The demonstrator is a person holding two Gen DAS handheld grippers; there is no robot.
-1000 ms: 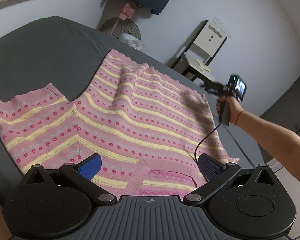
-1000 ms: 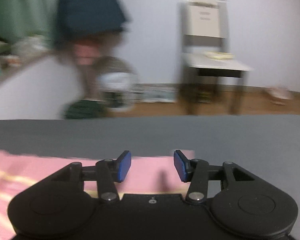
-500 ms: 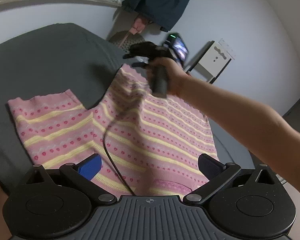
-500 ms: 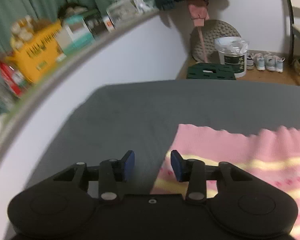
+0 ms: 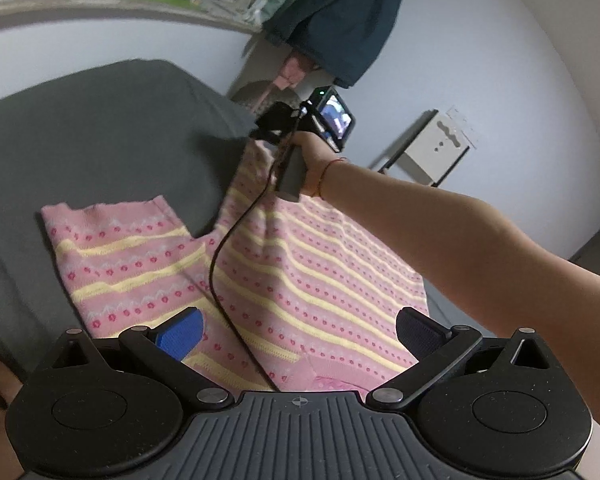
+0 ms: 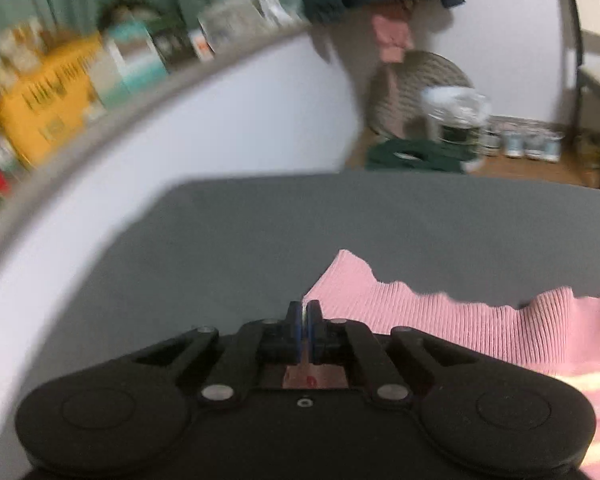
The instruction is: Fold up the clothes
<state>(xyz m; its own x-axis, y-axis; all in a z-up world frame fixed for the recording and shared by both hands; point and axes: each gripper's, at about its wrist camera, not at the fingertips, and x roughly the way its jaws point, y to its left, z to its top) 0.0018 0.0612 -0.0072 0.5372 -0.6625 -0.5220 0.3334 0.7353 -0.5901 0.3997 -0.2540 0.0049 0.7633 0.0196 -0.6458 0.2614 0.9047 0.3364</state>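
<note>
A pink knit sweater [image 5: 300,260] with yellow stripes and red dots lies flat on the grey bed [image 5: 100,140], one sleeve [image 5: 112,240] stretched to the left. My left gripper [image 5: 300,332] hovers open over the collar end, nothing between its blue pads [image 5: 180,330]. Across the sweater, a hand [image 5: 314,160] holds my right gripper [image 5: 274,130] at the far hem corner. In the right wrist view, my right gripper [image 6: 304,314] is shut on the ribbed hem [image 6: 400,312], whose corner stands slightly raised off the bed [image 6: 240,240].
A curved ledge [image 6: 100,92] with boxes and bottles runs behind the bed. A dark jacket [image 5: 340,20] hangs on the wall. A chair [image 5: 432,148], a white bucket [image 6: 456,116], shoes [image 6: 528,146] and a green item [image 6: 412,156] stand beyond the far edge. A cable [image 5: 220,264] trails over the sweater.
My right gripper, open half a second ago beside the hem corner, has shut on it. Over the second it swung from the sweater's right edge to the far corner. The left stays open.
</note>
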